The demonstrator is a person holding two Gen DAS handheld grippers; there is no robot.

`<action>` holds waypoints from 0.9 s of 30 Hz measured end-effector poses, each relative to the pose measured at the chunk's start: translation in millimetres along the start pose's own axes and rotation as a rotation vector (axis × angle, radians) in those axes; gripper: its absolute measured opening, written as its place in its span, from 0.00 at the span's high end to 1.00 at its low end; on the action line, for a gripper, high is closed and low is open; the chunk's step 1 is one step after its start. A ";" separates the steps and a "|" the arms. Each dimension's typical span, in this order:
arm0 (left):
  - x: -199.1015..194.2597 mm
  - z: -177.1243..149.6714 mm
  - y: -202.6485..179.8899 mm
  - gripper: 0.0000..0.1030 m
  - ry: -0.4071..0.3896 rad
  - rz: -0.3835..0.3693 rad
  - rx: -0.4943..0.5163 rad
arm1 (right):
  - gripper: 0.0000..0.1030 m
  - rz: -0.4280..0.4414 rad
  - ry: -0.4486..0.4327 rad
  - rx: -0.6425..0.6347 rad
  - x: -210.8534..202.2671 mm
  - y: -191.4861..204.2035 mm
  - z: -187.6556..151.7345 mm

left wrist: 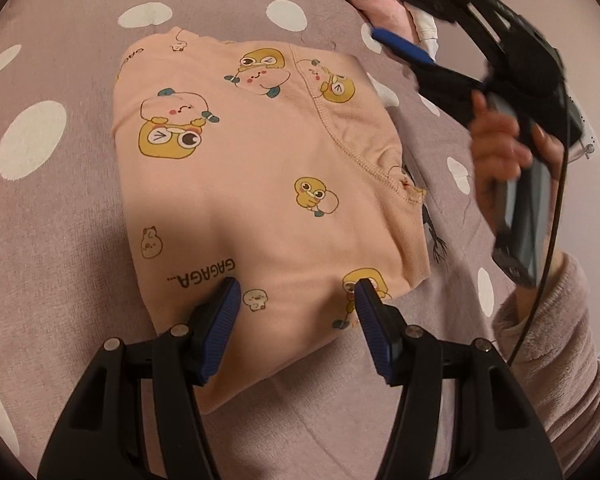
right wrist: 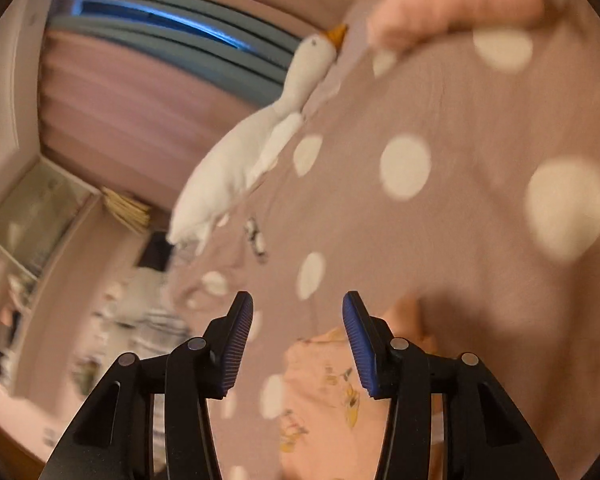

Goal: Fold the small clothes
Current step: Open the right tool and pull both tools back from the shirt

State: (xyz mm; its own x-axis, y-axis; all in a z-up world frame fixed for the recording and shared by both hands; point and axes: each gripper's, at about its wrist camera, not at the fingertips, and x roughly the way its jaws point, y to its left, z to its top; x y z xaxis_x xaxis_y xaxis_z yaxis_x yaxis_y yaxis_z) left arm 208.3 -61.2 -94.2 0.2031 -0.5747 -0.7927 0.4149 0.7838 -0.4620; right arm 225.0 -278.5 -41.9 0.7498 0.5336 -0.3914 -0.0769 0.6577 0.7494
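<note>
While the folded peach garment [left wrist: 256,184] lies flat on the spotted bed cover [left wrist: 60,200], soft, light and best pinched at an edge, both the left gripper [left wrist: 298,296] and right gripper [right wrist: 298,312] hold their fingers spread and empty.

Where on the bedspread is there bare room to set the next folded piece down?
The dotted bedspread lies bare left of the folded peach garment, and also near the camera below its edge, behind the left claw. The far right corner is crowded: pink and white clothes, with the open right claw by them.
</note>
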 end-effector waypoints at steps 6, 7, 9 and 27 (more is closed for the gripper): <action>3.8 -0.5 -3.1 0.42 0.000 0.010 0.007 | 0.55 -0.278 0.152 -0.372 -0.2 35.7 -48.0; 4.9 -0.6 -3.0 0.42 0.000 0.012 0.008 | 0.63 -0.290 0.159 -0.425 -1.8 41.7 -58.9; 4.9 -1.9 -5.1 0.42 0.000 0.018 0.012 | 0.70 -0.290 0.164 -0.481 -5.6 49.9 -74.6; -32.1 10.9 6.8 0.43 -0.089 0.018 -0.017 | 0.85 -0.428 0.254 -0.531 -39.9 10.9 -140.6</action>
State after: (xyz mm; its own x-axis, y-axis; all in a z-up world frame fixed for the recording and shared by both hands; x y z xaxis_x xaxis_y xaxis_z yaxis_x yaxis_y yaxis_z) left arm 214.3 -40.0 -67.6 0.2890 -0.5788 -0.7625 0.3956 0.7975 -0.4555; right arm 101.9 -217.8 -93.3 0.6145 0.2368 -0.7525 -0.1685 0.9713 0.1681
